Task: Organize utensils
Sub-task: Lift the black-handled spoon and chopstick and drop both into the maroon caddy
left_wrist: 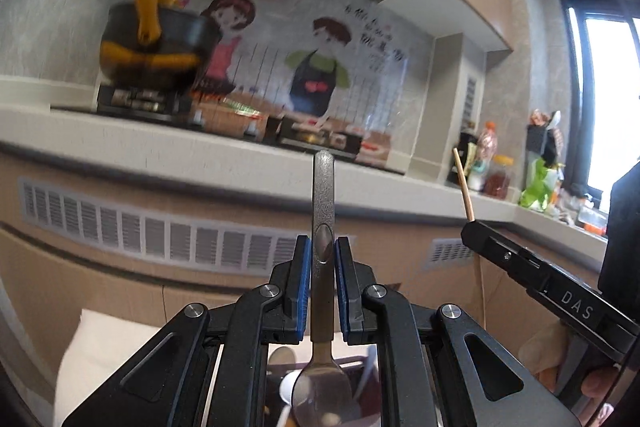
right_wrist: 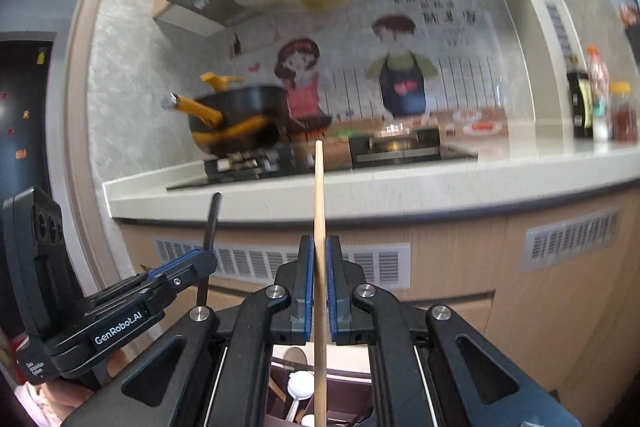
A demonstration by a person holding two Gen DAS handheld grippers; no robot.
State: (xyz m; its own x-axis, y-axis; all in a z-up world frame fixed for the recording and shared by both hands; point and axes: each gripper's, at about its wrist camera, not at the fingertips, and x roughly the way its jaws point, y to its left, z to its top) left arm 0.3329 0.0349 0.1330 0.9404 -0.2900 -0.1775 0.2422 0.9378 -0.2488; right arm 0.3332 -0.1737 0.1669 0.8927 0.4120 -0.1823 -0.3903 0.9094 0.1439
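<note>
— Two grippers showed, each clamped on one utensil. What did the left gripper (left_wrist: 322, 267) hold?

— A metal spoon (left_wrist: 322, 227), pinched by its handle between the blue pads (left_wrist: 303, 279). The handle stood upright in the centre of the left wrist frame, and the bowl hung at the bottom edge, below the jaws.

— And the right gripper (right_wrist: 319, 267)?

— Closed tight on a wooden chopstick (right_wrist: 319, 227), which ran straight up the middle of the right wrist frame, from the bottom edge to a tip in front of the countertop (right_wrist: 360, 191).

— Could each be seen from the other camera?

— Yes. The right gripper came in from the right edge of the left view, and the left one from the lower left of the right view, its spoon handle dark and edge-on.

— What lay beneath them?

— At the bottom centre of the right view, a white spoon (right_wrist: 300, 389) and other utensils lay in a dark holder, largely hidden by the jaws.

— Farther out?

— A black pan with yellow handles (right_wrist: 236, 119) sat on the stove (right_wrist: 256, 163), centre left, and bottles (right_wrist: 600, 107) stood at the right. All of it was blurred.
</note>
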